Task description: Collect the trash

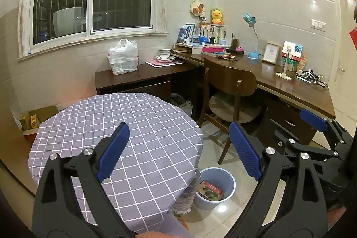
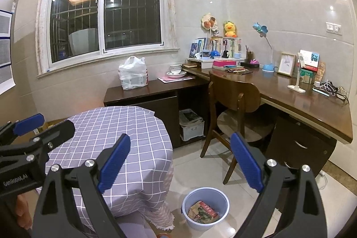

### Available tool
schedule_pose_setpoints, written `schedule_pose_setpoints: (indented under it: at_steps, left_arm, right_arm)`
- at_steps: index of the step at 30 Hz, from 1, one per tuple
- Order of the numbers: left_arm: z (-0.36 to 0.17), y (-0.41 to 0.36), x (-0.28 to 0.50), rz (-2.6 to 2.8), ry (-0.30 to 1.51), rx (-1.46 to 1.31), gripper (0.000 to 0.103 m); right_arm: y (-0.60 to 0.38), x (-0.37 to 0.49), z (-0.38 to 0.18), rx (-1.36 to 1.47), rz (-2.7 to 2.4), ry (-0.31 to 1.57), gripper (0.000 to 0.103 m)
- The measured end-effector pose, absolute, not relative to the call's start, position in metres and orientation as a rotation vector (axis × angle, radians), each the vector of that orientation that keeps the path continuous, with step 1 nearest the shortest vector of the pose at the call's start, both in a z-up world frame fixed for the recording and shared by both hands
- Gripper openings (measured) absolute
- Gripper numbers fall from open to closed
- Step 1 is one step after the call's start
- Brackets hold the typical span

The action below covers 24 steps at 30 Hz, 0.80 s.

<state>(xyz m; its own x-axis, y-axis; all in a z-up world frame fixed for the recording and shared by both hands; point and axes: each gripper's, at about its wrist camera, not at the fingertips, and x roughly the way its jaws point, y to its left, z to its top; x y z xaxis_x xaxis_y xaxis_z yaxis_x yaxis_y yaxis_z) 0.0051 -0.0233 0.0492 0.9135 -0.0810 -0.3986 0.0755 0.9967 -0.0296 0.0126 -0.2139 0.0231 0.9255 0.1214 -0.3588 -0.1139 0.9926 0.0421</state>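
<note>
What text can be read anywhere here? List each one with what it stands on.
"GenRobot.AI": on the black body of the left gripper, seen from the right wrist.
Too small or blurred to read: the book spines, the desk calendar, the packet in the bin, the wall sheets.

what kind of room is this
Probably a home study or dining corner. A wooden desk with books, a lamp and a chair lines the tiled wall, a round table has a checked cloth, and a bin stands on the floor.
</note>
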Motion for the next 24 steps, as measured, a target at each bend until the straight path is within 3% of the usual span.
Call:
schedule_pose_setpoints:
  at_steps: [24]
  left_arm:
    - [0.0441,-0.0216,0.0075,-0.074,0.426,-0.007,0.089]
  right_arm:
    - [-0.2153,0.0150,0.0195,0.053,0.146,0.387,0.090]
